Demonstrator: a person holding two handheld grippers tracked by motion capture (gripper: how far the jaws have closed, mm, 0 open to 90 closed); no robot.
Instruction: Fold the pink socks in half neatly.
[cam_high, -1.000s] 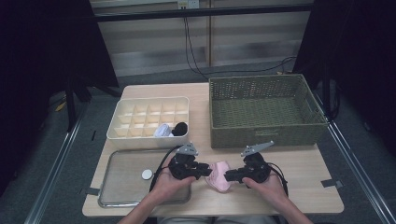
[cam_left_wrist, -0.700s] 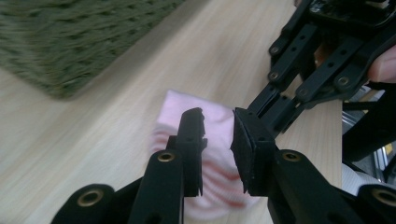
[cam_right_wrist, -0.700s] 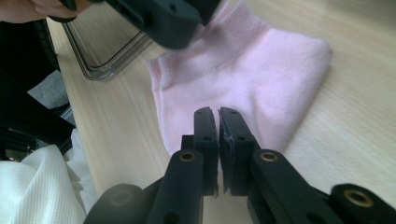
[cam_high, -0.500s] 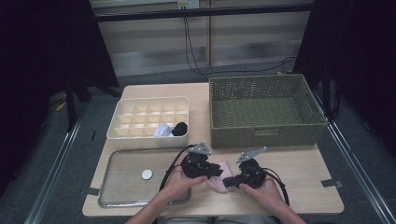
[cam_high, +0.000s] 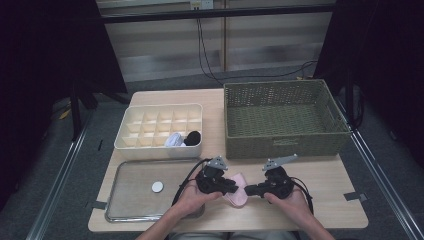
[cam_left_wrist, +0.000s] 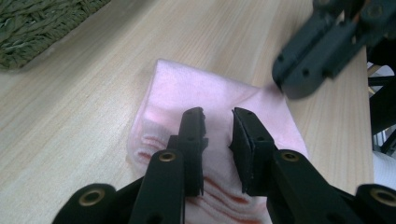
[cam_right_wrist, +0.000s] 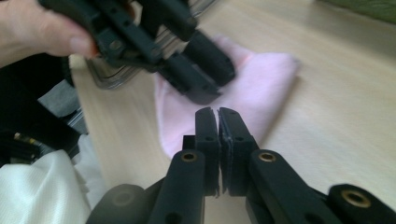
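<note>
divider box holds perhaps rolled socks; left gripper fingers parted, right gripper clenched.

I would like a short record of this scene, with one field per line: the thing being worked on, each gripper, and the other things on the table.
thing in work: pink cloth, folded, flat on the wooden table
left gripper: jaws a little apart, over the cloth, nothing pinched
right gripper: jaws shut, at the cloth's near edge; cannot tell if it pinches cloth
basket: green wicker, behind the cloth
divided box: white, with a white item and a black item in front cells
tray: metal, holds a small white disc
</note>
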